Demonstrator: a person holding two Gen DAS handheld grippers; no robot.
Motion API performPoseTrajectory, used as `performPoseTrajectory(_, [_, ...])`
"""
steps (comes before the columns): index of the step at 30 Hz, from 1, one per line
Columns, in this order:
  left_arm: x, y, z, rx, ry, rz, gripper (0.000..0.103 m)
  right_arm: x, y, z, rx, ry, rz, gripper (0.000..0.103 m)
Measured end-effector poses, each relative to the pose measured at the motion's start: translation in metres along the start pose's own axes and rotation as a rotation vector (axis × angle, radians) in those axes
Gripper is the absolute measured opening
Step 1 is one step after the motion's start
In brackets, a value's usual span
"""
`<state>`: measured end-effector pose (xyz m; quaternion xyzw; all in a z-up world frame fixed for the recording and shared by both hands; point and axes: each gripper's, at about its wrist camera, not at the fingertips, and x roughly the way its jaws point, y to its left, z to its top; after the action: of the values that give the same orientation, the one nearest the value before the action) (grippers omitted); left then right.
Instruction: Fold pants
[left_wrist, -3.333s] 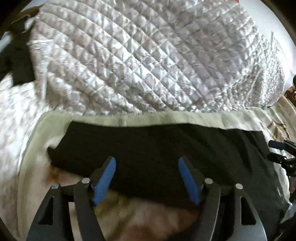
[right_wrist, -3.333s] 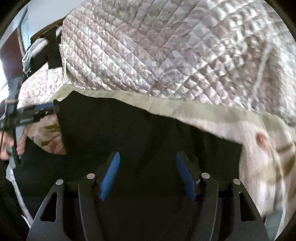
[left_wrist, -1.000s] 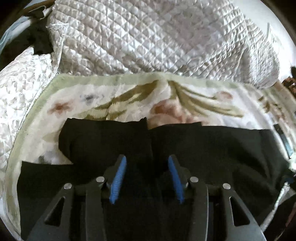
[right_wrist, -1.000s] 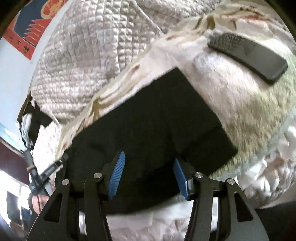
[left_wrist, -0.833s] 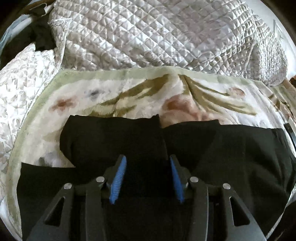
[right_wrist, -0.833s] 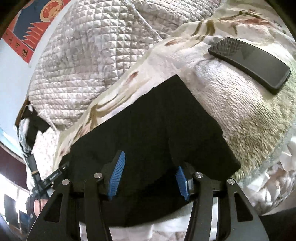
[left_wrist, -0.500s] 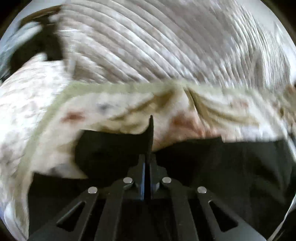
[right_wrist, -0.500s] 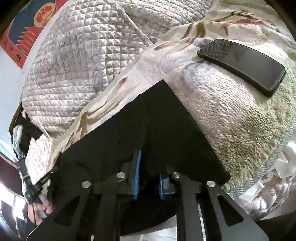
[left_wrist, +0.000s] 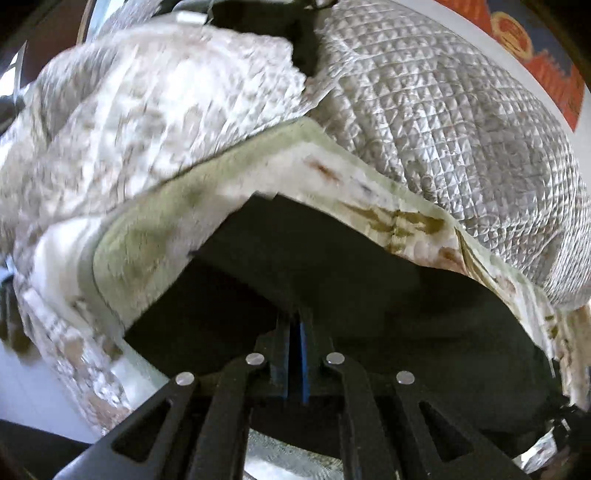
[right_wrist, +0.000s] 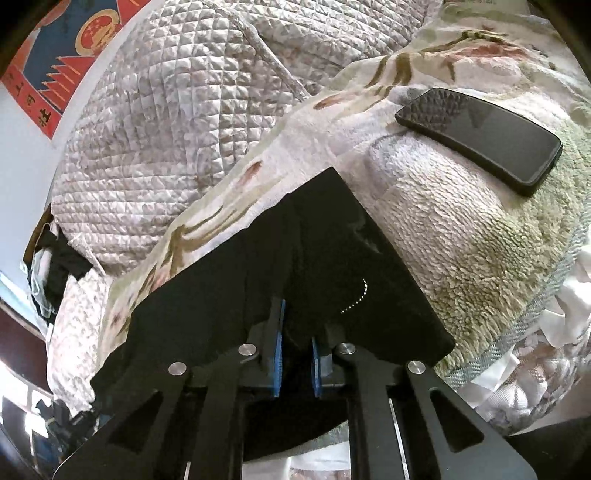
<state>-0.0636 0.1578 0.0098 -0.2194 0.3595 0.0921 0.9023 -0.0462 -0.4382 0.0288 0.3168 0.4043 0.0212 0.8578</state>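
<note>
black pants (right_wrist: 266, 266) lie spread on a floral fleece blanket (right_wrist: 461, 236) over the bed, with a quilted cover (right_wrist: 177, 122) bunched behind. left gripper (left_wrist: 294, 325): fingers pressed together, clamped on a raised fold of the pants (left_wrist: 332, 266) at the near edge. right gripper (right_wrist: 295, 332): fingers drawn close with a narrow gap, pinching a ridge of the same fabric. a dark phone (right_wrist: 480, 136) rests on the blanket, well apart from the pants, to the right.
</note>
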Motion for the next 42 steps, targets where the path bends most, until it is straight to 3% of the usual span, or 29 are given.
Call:
performPoseTrajectory(2, [0.002,0.007,0.001,-0.049,0.012,-0.040,0.012,0.001,-0.002,0.000,0.007,0.011,-0.001,0.011])
performPoseTrajectory(4, [0.005,0.012,0.003,-0.093,0.013,-0.056,0.027,0.000,-0.003,0.001,0.020,0.015,0.006,0.011])
performPoseTrajectory(6, [0.006,0.015,0.004,-0.134,0.010,-0.074,0.028,-0.001,-0.003,0.001,0.025,0.013,0.005,0.011])
performPoseTrajectory(9, [0.012,0.013,0.008,-0.147,-0.001,-0.069,0.027,0.000,-0.001,0.001,0.016,0.007,-0.006,0.011])
performPoseTrajectory(11, [0.015,0.008,0.011,-0.124,-0.002,-0.031,0.006,0.001,0.002,0.001,-0.002,-0.001,-0.023,0.011])
performPoseTrajectory(12, [0.013,0.006,0.012,-0.118,0.000,-0.032,0.004,0.001,0.003,0.001,-0.007,-0.001,-0.027,0.010])
performPoseTrajectory(18, [-0.034,-0.005,0.019,-0.044,-0.080,-0.014,0.004,-0.035,0.014,0.010,-0.012,-0.013,0.047,0.008])
performPoseTrajectory(24, [-0.009,0.013,-0.005,-0.043,0.047,0.059,0.004,-0.010,-0.020,-0.005,0.072,0.118,-0.066,0.008])
performPoseTrajectory(36, [-0.017,0.011,-0.006,-0.003,0.047,0.092,0.008,-0.019,-0.008,-0.007,0.018,0.090,-0.095,0.009])
performPoseTrajectory(39, [-0.031,0.016,0.001,-0.014,0.001,0.126,0.009,-0.039,-0.002,-0.005,-0.004,0.028,-0.137,0.021])
performPoseTrajectory(42, [-0.049,0.017,0.010,-0.010,-0.070,0.185,0.010,-0.057,0.005,0.001,-0.045,-0.047,-0.209,0.021])
